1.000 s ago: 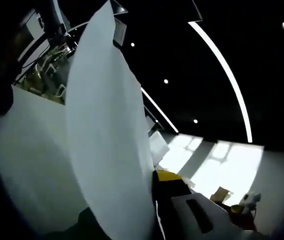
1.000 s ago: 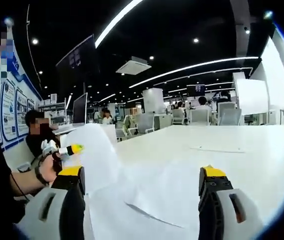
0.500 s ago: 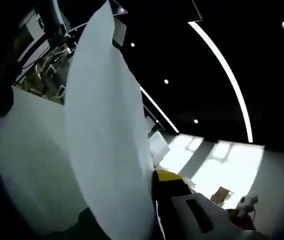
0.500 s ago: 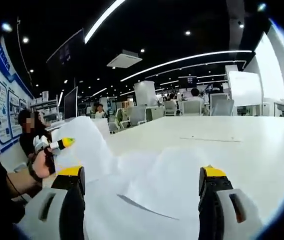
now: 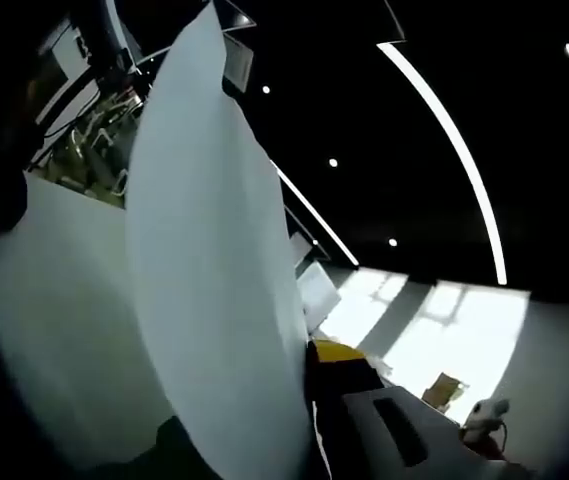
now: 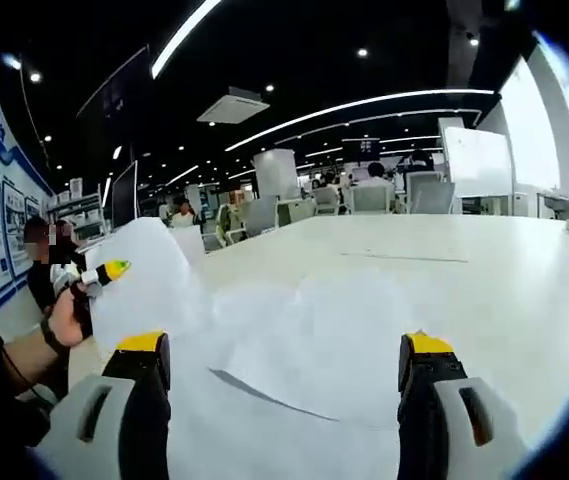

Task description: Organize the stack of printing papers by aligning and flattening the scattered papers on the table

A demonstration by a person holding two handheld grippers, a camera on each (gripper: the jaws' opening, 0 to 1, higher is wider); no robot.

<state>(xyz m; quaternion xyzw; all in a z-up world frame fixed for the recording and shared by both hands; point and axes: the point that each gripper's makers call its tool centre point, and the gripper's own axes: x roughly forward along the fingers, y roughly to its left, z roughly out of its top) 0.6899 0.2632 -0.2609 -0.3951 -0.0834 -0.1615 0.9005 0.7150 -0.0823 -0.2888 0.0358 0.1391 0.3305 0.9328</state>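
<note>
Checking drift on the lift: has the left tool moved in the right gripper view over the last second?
Yes. The left tool, shut on the paper, has shifted left and lower against the seated person behind it, though the camera itself also tilted.

Left gripper view tilts ceilingward, close against the papers [image 5: 209, 300]; right gripper view looks level across them (shared).

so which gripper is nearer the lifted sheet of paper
Left. The left gripper is clamped on the lifted sheet of paper; the right gripper hangs open, apart from it.
</note>
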